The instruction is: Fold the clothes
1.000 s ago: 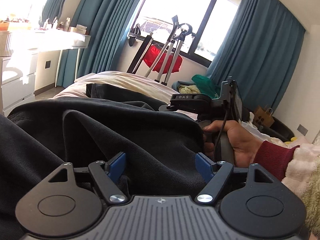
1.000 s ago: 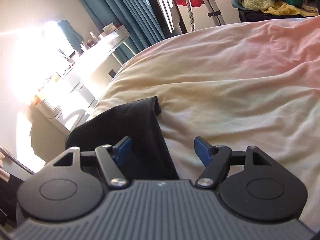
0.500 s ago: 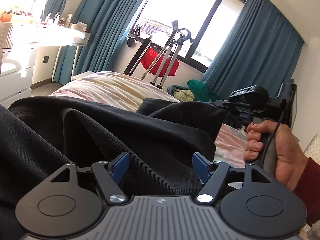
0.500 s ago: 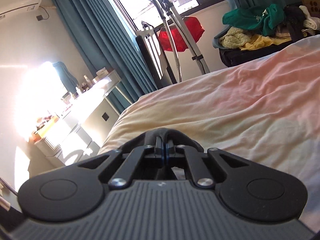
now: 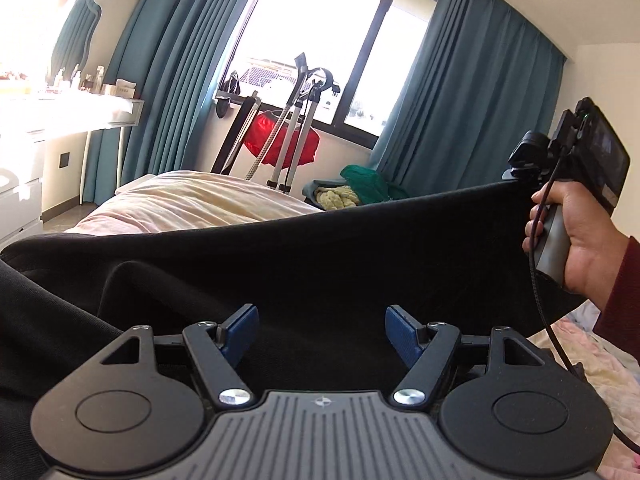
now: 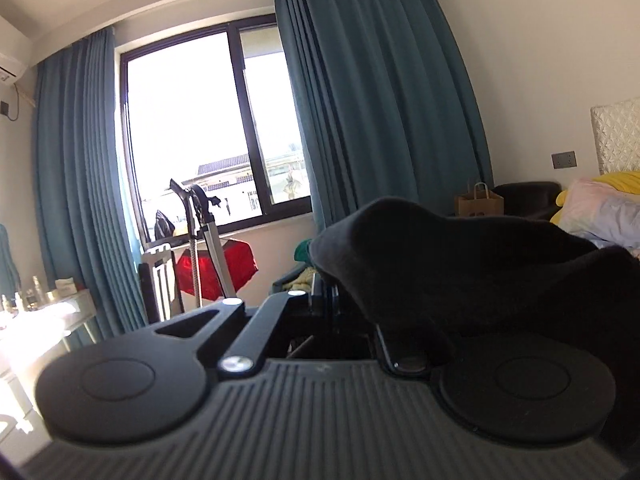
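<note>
Stretching across the near part of the left wrist view, the black garment (image 5: pixel 320 256) hangs lifted above the bed (image 5: pixel 192 200), its upper edge rising taut toward the far right, where a hand (image 5: pixel 576 248) in a dark red sleeve grips the handle of the right hand-held gripper (image 6: pixel 326 292). In the right wrist view that hand-held gripper is clenched on a fold of the black garment, its blue pads pressed together with the cloth bulging above and draping over the right side of the tool. The left hand-held gripper (image 5: pixel 320 330) is released, its blue pads (image 5: pixel 240 330) standing well apart with the dark cloth lying just beyond and beneath them, not pinched. Teal curtains (image 5: pixel 460 92) frame the bright window (image 5: pixel 320 40) beyond the bed.
</note>
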### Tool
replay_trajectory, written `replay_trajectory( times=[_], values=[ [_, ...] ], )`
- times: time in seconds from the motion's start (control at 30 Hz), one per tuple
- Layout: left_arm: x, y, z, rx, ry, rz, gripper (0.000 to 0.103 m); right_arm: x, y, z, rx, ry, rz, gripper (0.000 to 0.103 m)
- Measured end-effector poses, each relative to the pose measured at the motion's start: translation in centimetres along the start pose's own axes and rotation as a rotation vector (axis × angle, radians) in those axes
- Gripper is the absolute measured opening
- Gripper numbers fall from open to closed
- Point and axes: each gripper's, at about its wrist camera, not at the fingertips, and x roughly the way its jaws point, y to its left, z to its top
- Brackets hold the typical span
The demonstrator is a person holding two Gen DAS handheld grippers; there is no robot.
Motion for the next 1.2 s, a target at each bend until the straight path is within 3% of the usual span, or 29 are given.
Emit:
replay_trajectory(
  times=[0.23,0.3,0.37,0.4,0.43,0.47,0.53,0.7,0.8,0.87,0.97,1.07,1.1,1.17,1.2],
  values=[
    [2.0,1.9,-0.2,-0.029,0.018,0.041,0.072,14.6,-5.8,-8.3,0.081,0.341,-0.140,0.007],
    [2.8,2.5,-0.5,-0.040,0.032,0.040,0.072,17.3,-7.2,-10.2,0.133,0.423,-0.131,0.010],
    [3.8,3.0,-0.6,-0.054,0.052,0.040,0.072,18.4,-8.2,-11.3,0.169,0.443,-0.077,0.014],
    [4.2,3.3,-0.6,-0.063,0.063,0.041,0.072,18.4,-8.5,-11.4,0.170,0.448,-0.045,0.019],
    [4.6,3.5,-0.7,-0.069,0.070,0.047,0.073,18.3,-8.7,-11.5,0.167,0.455,-0.007,0.040],
    [4.9,3.5,-0.8,-0.070,0.073,0.058,0.073,18.1,-9.0,-11.4,0.173,0.469,0.047,0.066],
    [5.1,3.6,-1.0,-0.070,0.081,0.067,0.073,16.6,-10.3,-10.8,0.211,0.485,0.142,0.080],
    [4.5,3.8,-1.2,-0.087,0.086,0.056,0.074,8.4,-16.1,-9.3,0.340,0.409,0.158,0.081],
    [4.0,3.1,-1.3,-0.103,0.097,0.050,0.074,4.7,-19.2,-9.8,0.404,0.427,0.135,0.081],
    [3.4,2.4,-1.7,-0.104,0.105,0.057,0.074,2.5,-21.2,-10.5,0.519,0.428,0.123,0.082],
    [2.7,1.1,-2.1,-0.085,0.112,0.072,0.074,1.8,-22.2,-11.1,0.643,0.510,0.114,0.082],
    [1.9,-0.1,-2.8,-0.054,0.113,0.080,0.075,3.0,-21.6,-12.0,0.567,0.637,0.094,0.082],
    [1.6,-0.5,-3.1,-0.045,0.115,0.084,0.075,3.5,-21.4,-12.4,0.520,0.665,0.090,0.080],
    [1.5,-1.1,-3.6,-0.035,0.122,0.095,0.075,4.3,-21.8,-13.8,0.490,0.677,0.041,0.056],
    [1.6,-1.3,-3.9,-0.035,0.126,0.094,0.075,4.8,-22.3,-14.2,0.510,0.666,0.037,0.051]
  ],
)
